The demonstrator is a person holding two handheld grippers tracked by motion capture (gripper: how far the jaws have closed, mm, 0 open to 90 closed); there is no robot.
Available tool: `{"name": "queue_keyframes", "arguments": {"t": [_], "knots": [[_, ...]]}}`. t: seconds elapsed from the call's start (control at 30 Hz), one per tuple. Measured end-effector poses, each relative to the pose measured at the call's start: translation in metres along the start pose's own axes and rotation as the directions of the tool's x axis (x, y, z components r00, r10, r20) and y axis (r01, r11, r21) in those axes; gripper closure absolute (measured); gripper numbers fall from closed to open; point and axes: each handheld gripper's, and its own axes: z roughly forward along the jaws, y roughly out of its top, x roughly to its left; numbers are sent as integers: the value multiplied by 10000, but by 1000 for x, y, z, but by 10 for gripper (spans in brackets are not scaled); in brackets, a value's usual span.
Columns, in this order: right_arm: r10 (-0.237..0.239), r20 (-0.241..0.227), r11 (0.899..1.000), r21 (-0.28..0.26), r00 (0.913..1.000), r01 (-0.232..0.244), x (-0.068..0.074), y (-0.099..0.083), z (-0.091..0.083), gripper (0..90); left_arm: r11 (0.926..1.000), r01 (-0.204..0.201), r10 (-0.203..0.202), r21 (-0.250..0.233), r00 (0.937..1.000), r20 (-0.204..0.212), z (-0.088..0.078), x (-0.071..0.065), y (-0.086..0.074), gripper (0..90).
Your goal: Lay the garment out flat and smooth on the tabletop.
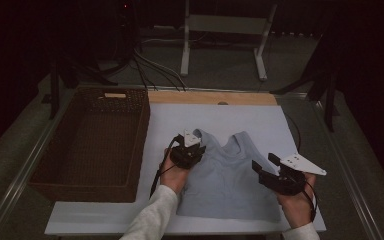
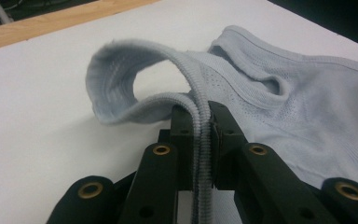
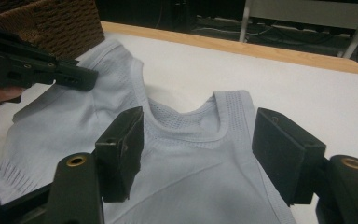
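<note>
Black jaws of the left tool (image 2: 200,135) rise at the near edge of the left gripper view, pinched tight on a ribbed strap (image 2: 199,112) of the grey top (image 2: 307,107). Just beyond the jaw tips the strap curls up into a loop, lifted off the white counter (image 2: 42,93), while the body of the top spreads away to that tool's right, flat on the counter.

From above, the left tool (image 1: 189,150) sits at the top's (image 1: 227,185) left shoulder, held in the person's left hand (image 1: 174,175). A brown basket (image 1: 97,142) stands on the far side of that tool from the top, close to the counter's (image 1: 250,117) left edge.

Right tool (image 1: 267,167), in the right hand (image 1: 297,202), hovers over the top's right edge with its jaws pointing toward the left tool. In the right gripper view its jaws stand wide apart with nothing pressed between them (image 3: 198,154); the top's neckline and second strap (image 3: 235,112) lie ahead, between the jaw tips. The left tool (image 3: 74,77) shows beyond and to the left, over the other shoulder, before the basket (image 3: 51,21).
</note>
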Motion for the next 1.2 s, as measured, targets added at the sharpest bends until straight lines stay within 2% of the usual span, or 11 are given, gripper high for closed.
{"name": "queue_keyframes", "arguments": {"t": [0.37,0.4,0.43,0.47,0.5,0.53,0.6,0.7,0.77,0.97,1.2], "knots": [[-47,-9,10000,49,10000,47,0,-1,0,344,9992,290,-285,292,9994,-200,4,11,-6,774],[-50,-12,10000,46,10000,50,0,-1,0,344,9987,357,-346,353,9989,-308,5,12,-7,755],[-47,1,10000,46,10000,47,-1,-1,0,344,9981,435,-417,429,9982,-422,5,14,-8,685],[-47,1,10000,46,10000,47,-1,-1,0,344,9976,524,-498,457,9971,-570,5,16,-9,685],[-47,2,10000,54,10000,47,-1,-1,0,344,9967,681,-649,450,9954,-700,5,17,-10,637],[-66,4,10000,66,10000,66,-1,-1,0,341,9955,880,-855,350,9940,-675,4,20,-11,573],[-57,16,9999,117,10000,57,-1,-1,0,339,9936,1117,-1107,168,9924,-547,-1,23,-13,505],[-62,22,9999,152,10000,61,-2,-2,1,329,9931,1170,-1171,-58,9919,-495,-7,23,-14,392],[-63,26,9998,179,10000,63,-2,-2,2,324,9931,1168,-1172,-141,9925,-351,-11,23,-15,348],[-86,21,9997,230,10000,85,-1,-3,3,296,9938,1060,-1061,-322,9944,4,-23,14,-22,237],[-57,13,9996,277,10000,57,-2,-4,4,263,9914,1200,-1187,-514,9925,291,-31,10,-28,185]]}}
